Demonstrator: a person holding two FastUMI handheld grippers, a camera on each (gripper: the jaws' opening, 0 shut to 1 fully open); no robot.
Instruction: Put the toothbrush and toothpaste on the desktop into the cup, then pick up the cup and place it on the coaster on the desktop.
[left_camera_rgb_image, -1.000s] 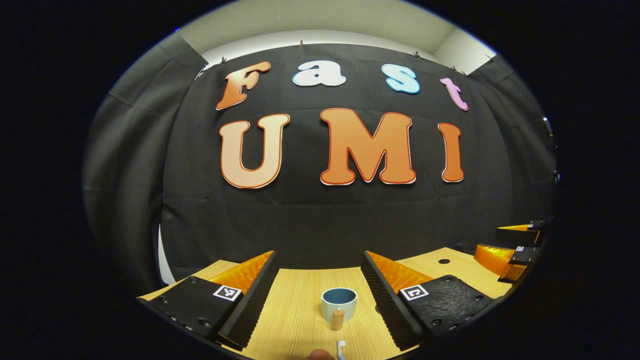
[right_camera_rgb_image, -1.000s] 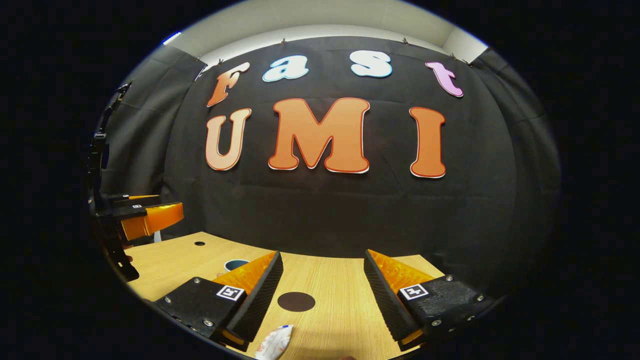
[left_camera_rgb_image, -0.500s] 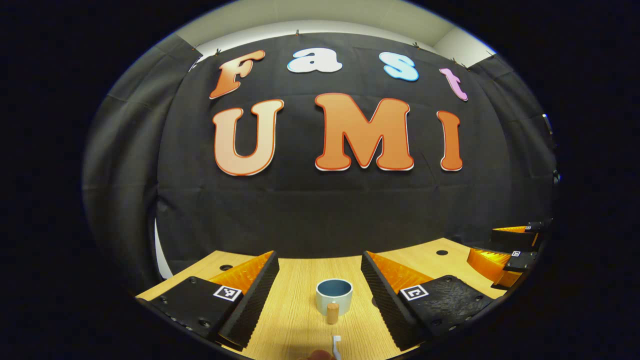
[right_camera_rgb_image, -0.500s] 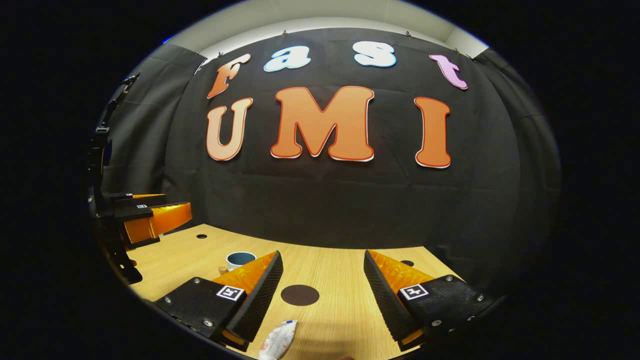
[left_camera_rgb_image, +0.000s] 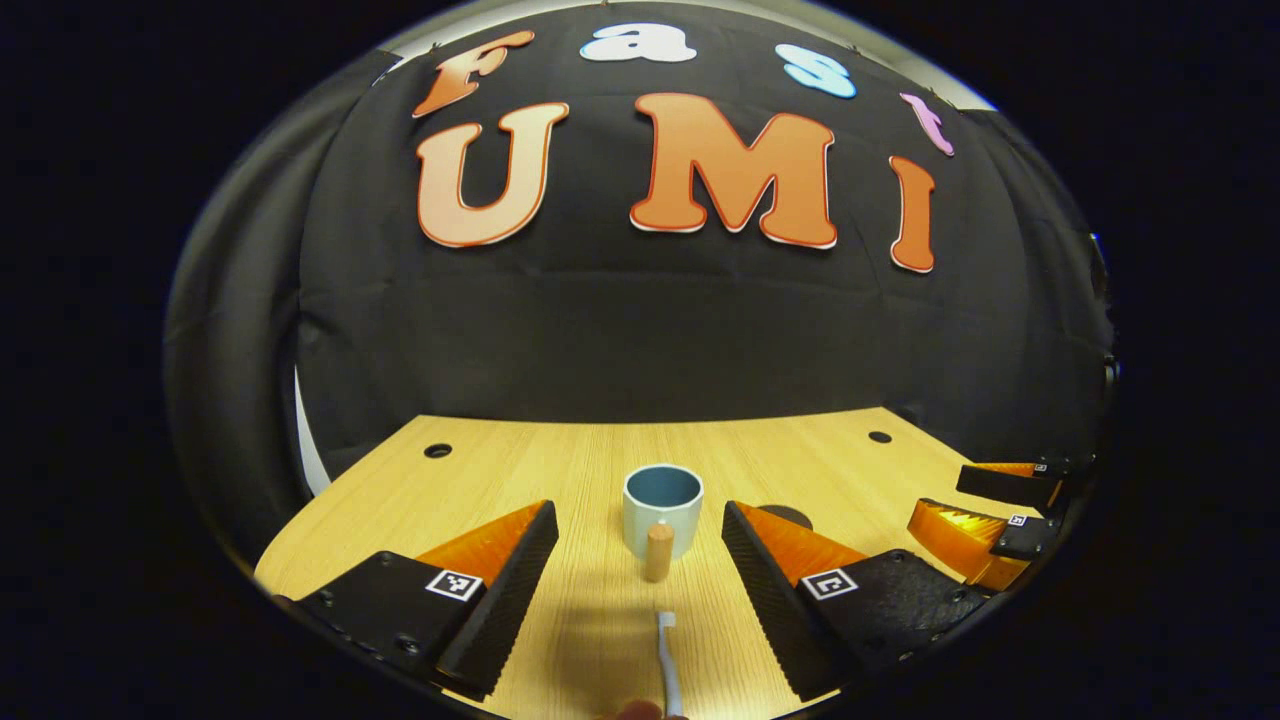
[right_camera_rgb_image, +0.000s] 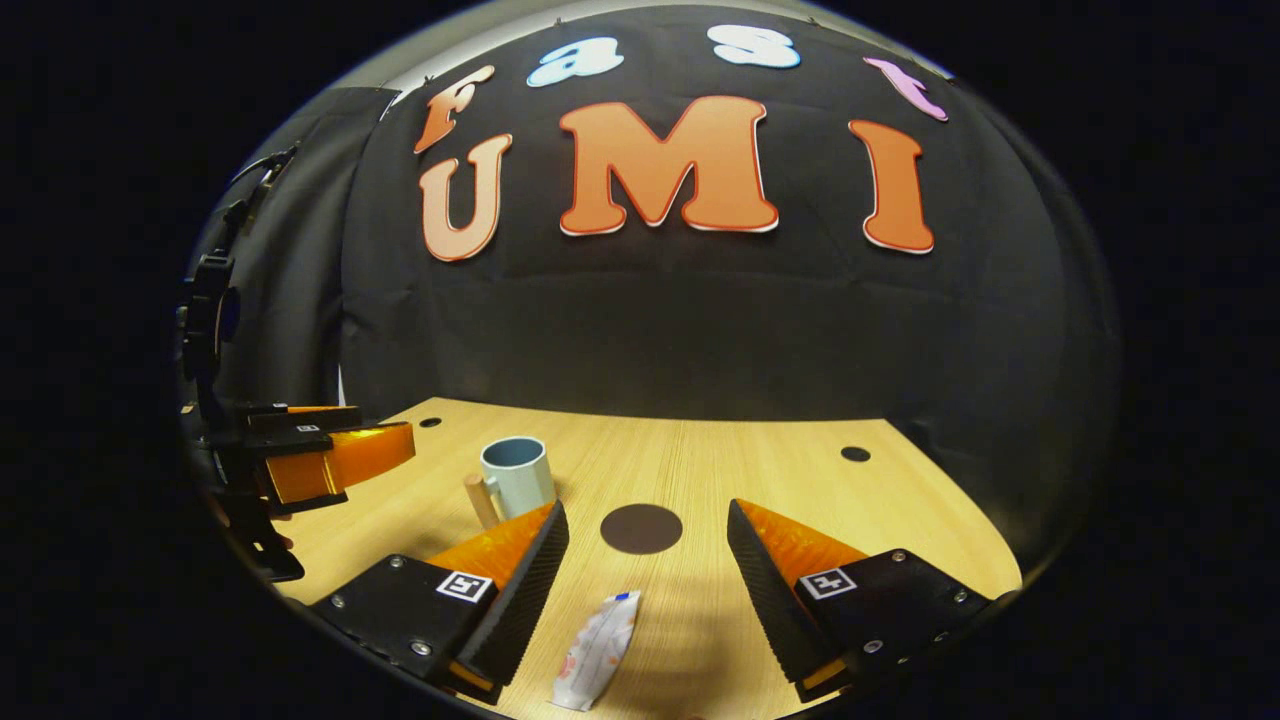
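Count: 1 cup (left_camera_rgb_image: 662, 510), 1 toothbrush (left_camera_rgb_image: 666, 660), 1 toothpaste tube (right_camera_rgb_image: 598, 650), 1 coaster (right_camera_rgb_image: 641, 528), 2 grippers, all on or over 1 wooden desk (left_camera_rgb_image: 520, 470). The desk also had 2 small round holes near its far corners.

Left gripper view: left gripper (left_camera_rgb_image: 640, 570) was spread wide, w/ nothing between the fingers. The cup stood upright on the desk, ahead of the gripper and roughly centred in the gap, apart from both fingers. Its wooden handle (left_camera_rgb_image: 657, 551) pointed back toward the camera. The toothbrush lay flat on the desk nearer the camera, in line w/ the cup, head toward the cup, not touching it; its near end ran off the bottom of the view. A sliver of the coaster showed just past the right finger. Right gripper (left_camera_rgb_image: 985, 515) hung at far right, over the desk edge.

Right gripper view: right gripper (right_camera_rgb_image: 648, 575) was also wide open and held nothing. The tube lay flat on the desk between the fingers, nearer the left one, cap end pointing away; couldn't tell whether it touched that finger. The coaster lay flat ahead, centred in the gap. The cup stood ahead-left, beyond the left finger, handle to its left, well apart from the coaster. Left gripper (right_camera_rgb_image: 330, 455) was at far left above the desk.
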